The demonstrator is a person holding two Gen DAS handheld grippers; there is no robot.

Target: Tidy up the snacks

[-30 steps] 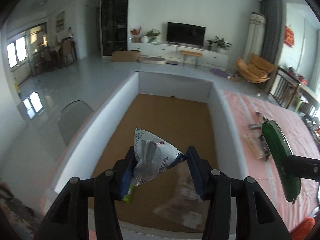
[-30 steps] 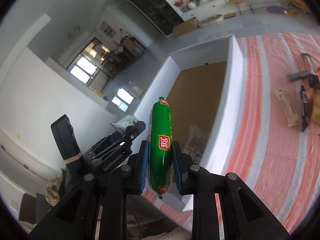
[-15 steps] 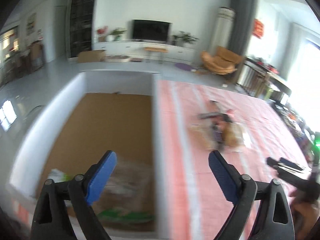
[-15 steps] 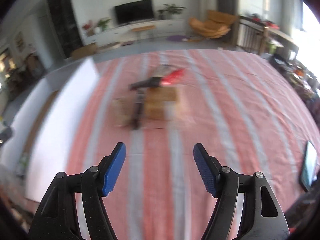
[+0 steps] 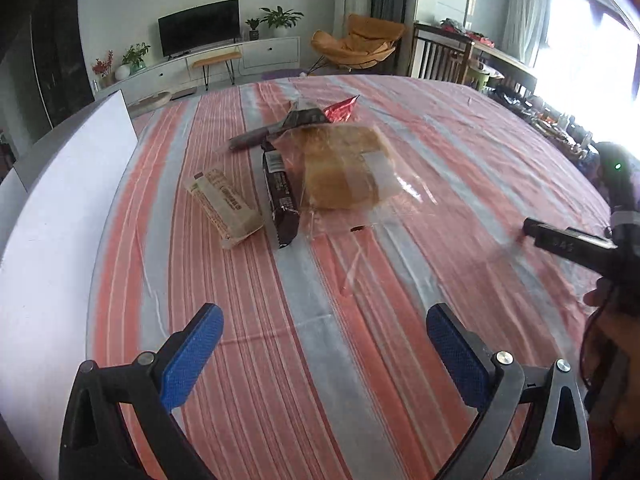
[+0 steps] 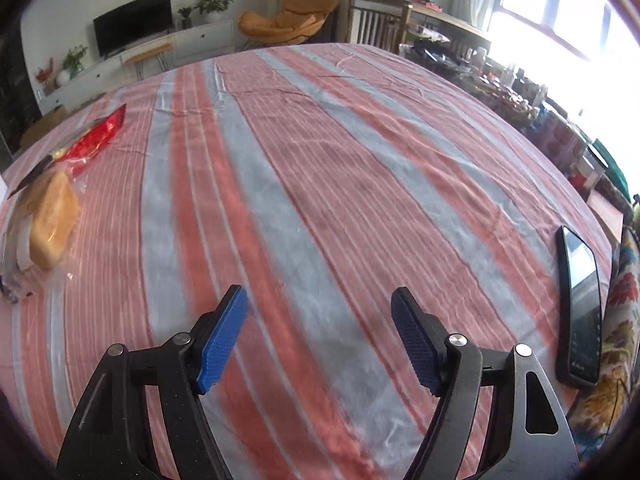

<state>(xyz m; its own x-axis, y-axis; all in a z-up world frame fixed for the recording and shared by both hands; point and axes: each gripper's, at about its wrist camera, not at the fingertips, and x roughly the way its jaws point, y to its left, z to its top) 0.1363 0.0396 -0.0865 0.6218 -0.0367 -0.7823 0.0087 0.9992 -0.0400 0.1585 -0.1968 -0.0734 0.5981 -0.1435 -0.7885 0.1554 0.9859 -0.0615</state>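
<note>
Your left gripper point(image 5: 324, 332) and right gripper point(image 6: 320, 320) both hover empty, jaws wide apart, above the striped worktop point(image 5: 460, 160). Farther off lie 4 snacks together: tan bar point(image 5: 224, 206), dark bar point(image 5: 282, 192), bagged bread point(image 5: 340, 168), and what may be a red packet point(image 5: 340, 108).
</note>
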